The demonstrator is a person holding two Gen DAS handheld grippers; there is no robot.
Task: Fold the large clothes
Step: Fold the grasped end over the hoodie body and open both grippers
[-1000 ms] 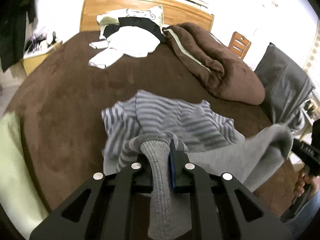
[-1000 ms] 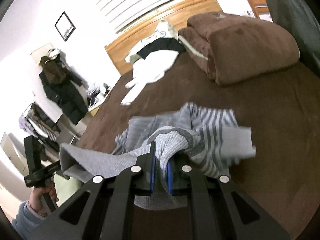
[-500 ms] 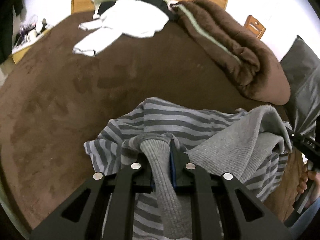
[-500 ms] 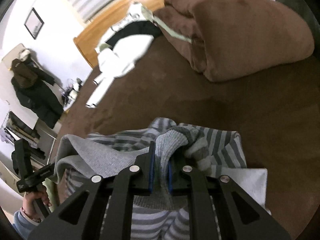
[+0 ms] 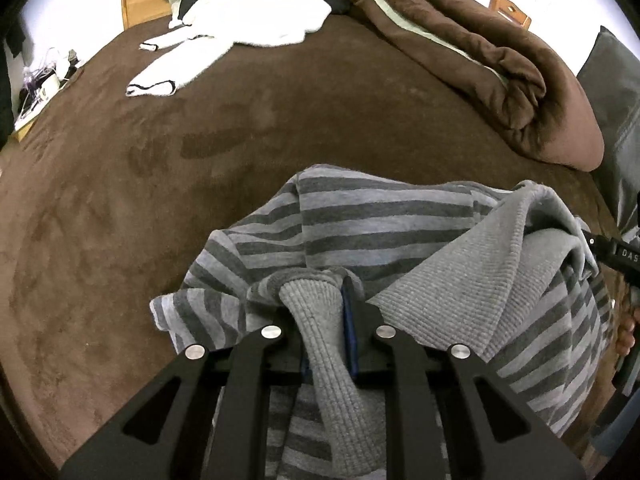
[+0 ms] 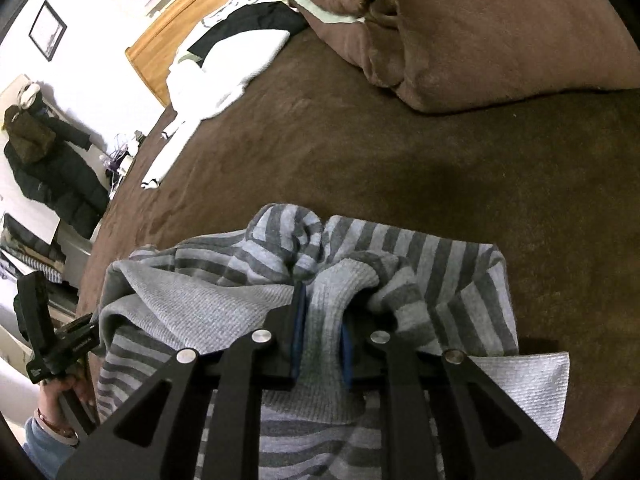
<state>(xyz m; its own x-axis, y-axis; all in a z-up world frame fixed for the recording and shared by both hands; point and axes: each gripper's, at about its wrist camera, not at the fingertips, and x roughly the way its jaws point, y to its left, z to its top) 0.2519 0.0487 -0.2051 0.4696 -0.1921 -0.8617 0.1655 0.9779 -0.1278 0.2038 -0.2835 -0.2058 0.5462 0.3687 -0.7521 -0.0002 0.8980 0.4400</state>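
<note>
A grey striped sweater [image 5: 384, 220] with a plain grey ribbed hem lies bunched on the brown bed [image 5: 120, 208]. My left gripper [image 5: 326, 300] is shut on a bunch of the ribbed hem, low over the bed. My right gripper [image 6: 320, 304] is shut on another bunch of the same hem; the sweater [image 6: 432, 264] spreads around its fingers. The hem stretches between the two grippers. Each gripper shows at the edge of the other's view, the right one at the right [image 5: 616, 252] and the left one at the left [image 6: 48, 344].
A rolled brown blanket [image 5: 480, 64] lies at the back right of the bed. White and black clothes [image 5: 248, 20] lie near the wooden headboard [image 6: 160, 40]. A dark coat [image 6: 44, 160] hangs on the wall at left. A grey cushion [image 5: 616, 92] stands at right.
Both grippers have moved forward and down over the bed with the hem held. The sweater has come down from hanging and folded over onto the bed.
</note>
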